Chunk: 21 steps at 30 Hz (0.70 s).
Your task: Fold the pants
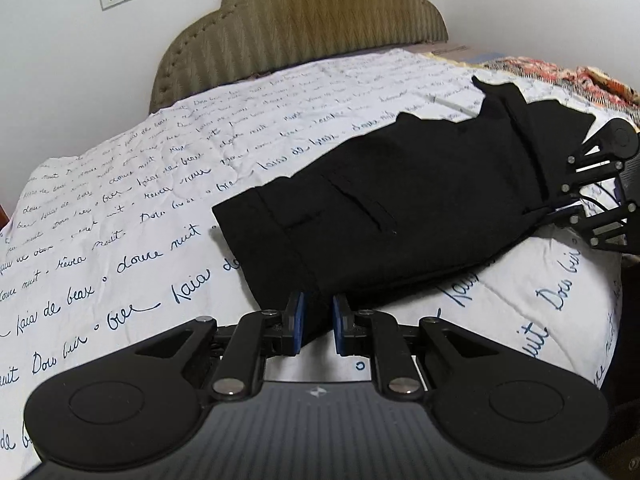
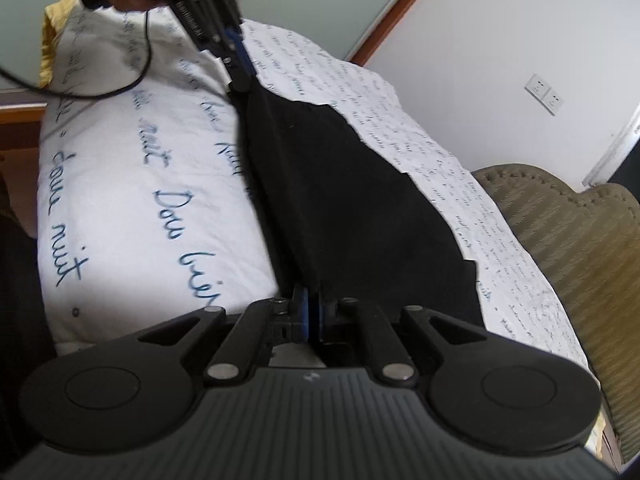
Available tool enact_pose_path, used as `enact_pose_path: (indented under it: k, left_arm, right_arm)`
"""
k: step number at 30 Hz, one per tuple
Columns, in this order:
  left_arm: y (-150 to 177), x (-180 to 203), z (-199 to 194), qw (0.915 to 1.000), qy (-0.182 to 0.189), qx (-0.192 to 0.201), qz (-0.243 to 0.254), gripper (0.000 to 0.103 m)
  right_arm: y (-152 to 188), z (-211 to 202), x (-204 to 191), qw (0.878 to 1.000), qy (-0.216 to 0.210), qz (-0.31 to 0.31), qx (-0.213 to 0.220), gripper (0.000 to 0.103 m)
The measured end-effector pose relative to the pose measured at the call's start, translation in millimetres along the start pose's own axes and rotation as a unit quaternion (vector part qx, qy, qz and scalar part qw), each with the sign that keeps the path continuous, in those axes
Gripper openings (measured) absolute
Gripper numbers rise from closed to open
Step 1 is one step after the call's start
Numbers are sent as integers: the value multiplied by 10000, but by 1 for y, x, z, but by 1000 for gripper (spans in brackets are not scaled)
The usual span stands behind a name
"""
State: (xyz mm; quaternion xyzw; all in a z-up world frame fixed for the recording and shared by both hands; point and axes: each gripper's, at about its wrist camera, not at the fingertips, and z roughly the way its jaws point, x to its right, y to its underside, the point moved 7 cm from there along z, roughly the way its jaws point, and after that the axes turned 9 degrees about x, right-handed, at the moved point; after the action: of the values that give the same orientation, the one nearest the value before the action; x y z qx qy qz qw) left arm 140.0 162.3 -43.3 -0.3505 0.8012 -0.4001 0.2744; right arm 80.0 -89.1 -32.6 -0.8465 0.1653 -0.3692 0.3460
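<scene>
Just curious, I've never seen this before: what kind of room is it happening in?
Most likely a bedroom: a padded headboard against the wall, a bed under a script-printed quilt, and black pants laid across it.

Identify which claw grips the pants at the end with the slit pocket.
The left claw: the pants show a slit pocket just beyond it. The right claw holds the opposite end.

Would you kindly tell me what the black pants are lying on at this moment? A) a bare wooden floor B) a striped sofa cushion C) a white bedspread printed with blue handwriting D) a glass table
C: the black pants lie across the white bedspread covered in blue script, with the left claw and right claw each shut on an edge of the fabric.
</scene>
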Motion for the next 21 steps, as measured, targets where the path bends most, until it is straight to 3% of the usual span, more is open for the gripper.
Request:
enact_pose_path:
  k: [3, 6, 10, 15, 21]
  left_arm:
    - [1, -1, -2, 9999, -89, -76, 81, 17]
    - [3, -9, -12, 9989, -398, -166, 175, 17]
    - [-8, -23, -27, 9978, -595, -67, -288, 17]
    - [-61, 23, -19, 9961, 230, 671, -528, 18]
    - [-98, 121, 39, 9862, 1455, 774, -137, 24]
  right_arm:
    - [6, 7, -4, 9998, 87, -167, -18, 7]
    - [5, 7, 1, 9998, 145, 134, 9, 6]
    - [8, 8, -3, 9997, 252, 69, 15, 9]
    - [5, 1, -1, 9985, 481, 231, 136, 10]
    - [11, -42, 34, 9921, 906, 855, 180, 13]
